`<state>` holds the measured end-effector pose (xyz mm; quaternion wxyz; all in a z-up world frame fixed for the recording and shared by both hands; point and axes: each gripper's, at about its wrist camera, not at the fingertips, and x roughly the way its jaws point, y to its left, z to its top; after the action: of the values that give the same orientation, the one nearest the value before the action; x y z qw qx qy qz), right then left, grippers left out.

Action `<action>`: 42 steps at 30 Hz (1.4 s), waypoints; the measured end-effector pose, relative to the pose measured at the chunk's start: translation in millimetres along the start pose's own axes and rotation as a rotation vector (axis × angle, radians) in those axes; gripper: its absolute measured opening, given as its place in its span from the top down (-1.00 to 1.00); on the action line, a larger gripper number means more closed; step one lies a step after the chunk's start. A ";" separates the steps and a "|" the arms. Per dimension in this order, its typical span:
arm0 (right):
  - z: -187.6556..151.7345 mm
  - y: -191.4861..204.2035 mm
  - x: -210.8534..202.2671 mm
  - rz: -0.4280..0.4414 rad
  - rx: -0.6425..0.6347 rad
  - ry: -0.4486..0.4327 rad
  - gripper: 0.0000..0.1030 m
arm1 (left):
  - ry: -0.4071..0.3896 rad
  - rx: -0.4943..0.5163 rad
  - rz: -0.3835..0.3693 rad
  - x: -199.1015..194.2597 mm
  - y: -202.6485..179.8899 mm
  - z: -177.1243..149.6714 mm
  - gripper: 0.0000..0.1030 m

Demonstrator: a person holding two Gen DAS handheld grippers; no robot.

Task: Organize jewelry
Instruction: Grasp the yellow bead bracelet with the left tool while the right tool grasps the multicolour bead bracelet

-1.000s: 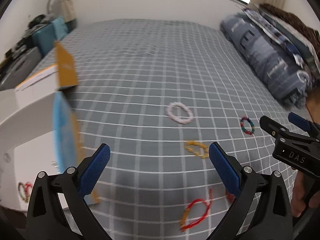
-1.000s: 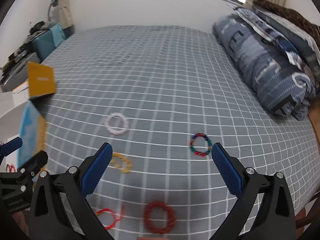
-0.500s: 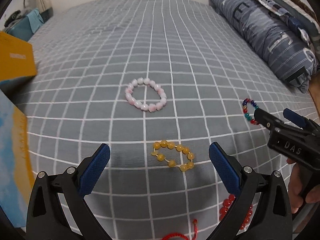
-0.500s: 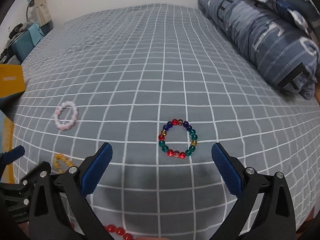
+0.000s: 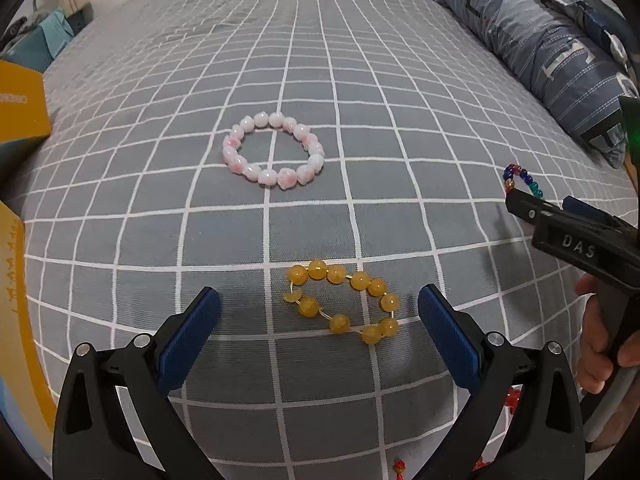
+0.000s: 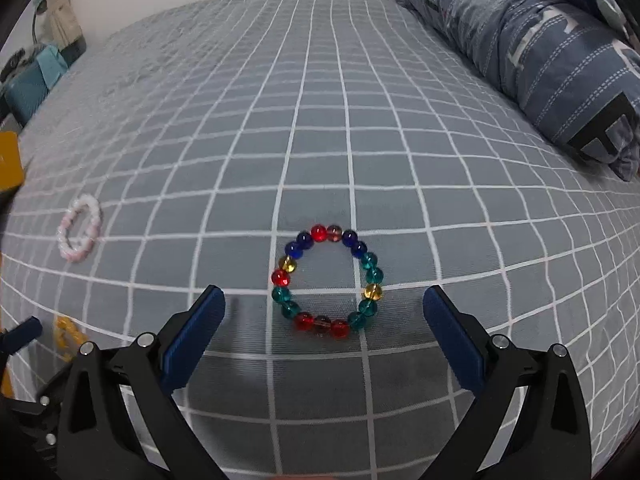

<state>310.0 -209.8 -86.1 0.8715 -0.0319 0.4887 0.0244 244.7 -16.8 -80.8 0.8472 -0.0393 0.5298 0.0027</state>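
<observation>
A yellow bead bracelet (image 5: 344,302) lies on the grey checked bedsheet between the open fingers of my left gripper (image 5: 318,334). A pink bead bracelet (image 5: 274,149) lies farther ahead; it also shows in the right wrist view (image 6: 79,227). A multicoloured bead bracelet (image 6: 328,280) lies just ahead of, and between, the open fingers of my right gripper (image 6: 324,338); its far edge shows in the left wrist view (image 5: 520,178) behind the right gripper's body. Both grippers are empty. Red beads (image 5: 512,398) peek out low behind my left gripper's right finger.
An orange box flap (image 5: 22,104) and an orange and blue box wall (image 5: 16,320) stand at the left. Folded blue-grey bedding (image 5: 540,40) lies along the right side of the bed. A teal item (image 6: 36,76) sits off the far left corner.
Both grippers have moved forward and down toward the bed. The yellow bracelet now sits between my left fingers and the multicoloured one close before my right fingers. Both stay open.
</observation>
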 end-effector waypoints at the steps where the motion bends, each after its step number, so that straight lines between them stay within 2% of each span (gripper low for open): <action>1: 0.2 -0.8 1.6 -0.001 0.004 0.002 -0.85 | 0.002 0.001 0.002 1.0 -0.4 0.4 -0.89; 7: 2.4 -6.9 10.7 0.006 0.039 0.007 -0.85 | -0.001 0.008 0.012 5.7 -1.8 -0.8 -0.89; 14: 3.6 -3.7 15.5 -0.004 0.036 0.013 -0.56 | -0.004 0.010 0.025 6.7 -3.5 -4.7 -0.84; 19: 4.8 -2.0 16.4 -0.005 0.029 0.014 -0.30 | 0.013 -0.014 0.015 3.8 2.6 -5.1 -0.60; 25: 3.5 4.1 16.0 -0.005 -0.004 0.009 0.18 | 0.021 -0.029 0.006 -0.5 10.3 -5.3 -0.10; 27: 2.7 5.9 15.7 -0.012 -0.014 0.008 0.30 | 0.025 -0.029 0.000 -0.9 10.9 -4.9 0.13; 28: 2.4 6.7 15.6 -0.012 -0.015 0.008 0.42 | 0.025 -0.029 0.001 -1.5 10.6 -4.9 0.23; 29: 1.8 7.0 15.2 -0.014 -0.013 0.008 0.62 | 0.023 -0.027 0.000 -2.5 10.5 -4.9 0.56; 30: 1.6 6.4 14.4 -0.017 -0.010 0.007 0.63 | 0.026 -0.017 -0.002 -3.4 9.6 -4.9 0.72; 42: 1.0 5.8 3.8 -0.022 0.015 -0.023 0.64 | -0.012 0.019 -0.017 -13.0 4.1 -7.6 0.74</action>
<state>312.5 -203.9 -89.0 0.8775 -0.0303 0.4784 0.0115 232.1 -12.7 -72.7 0.8506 -0.0358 0.5245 -0.0095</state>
